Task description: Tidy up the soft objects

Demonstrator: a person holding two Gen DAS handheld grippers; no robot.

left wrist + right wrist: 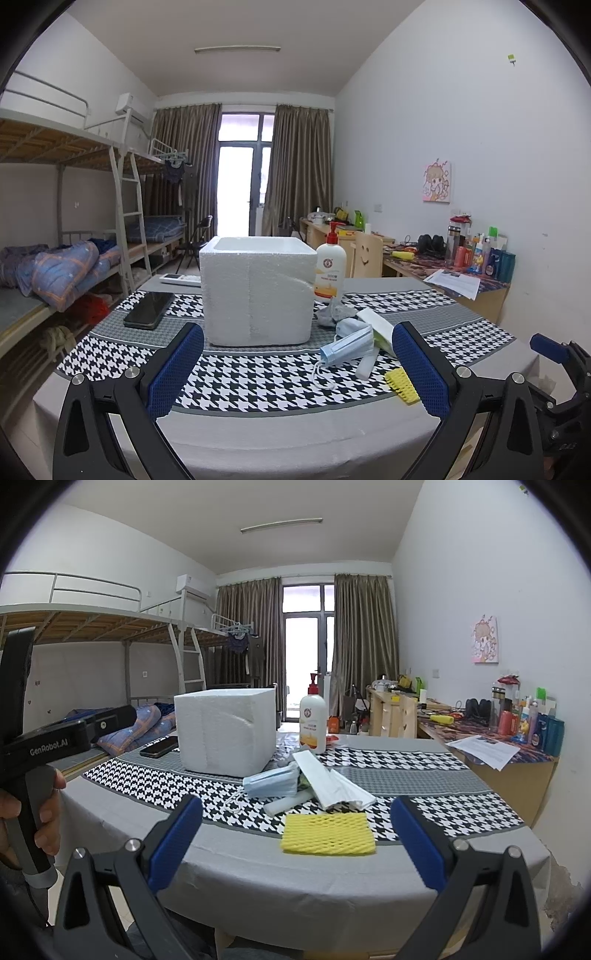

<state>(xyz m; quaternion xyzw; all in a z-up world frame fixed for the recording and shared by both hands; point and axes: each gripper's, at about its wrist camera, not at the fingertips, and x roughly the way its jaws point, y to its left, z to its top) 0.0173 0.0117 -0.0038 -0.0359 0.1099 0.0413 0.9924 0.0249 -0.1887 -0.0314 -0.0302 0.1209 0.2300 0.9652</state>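
Two grippers hovering at near table edge, both spread wide, both empty: left gripper (297,363), right gripper (297,843). You are lining right one up on yellow foam net (328,833), lying flat just ahead between its fingers; judging it first pick. Be lowering level, pinching one edge, since net is compressing easily. Beyond, blue masks (272,781) and white masks (332,782) are overlapping in pile; be taking one at a time. Foam box (225,731) is standing behind pile, likely destination. Lotion bottle (313,718) is crowding box side; phone (149,309) lying left.
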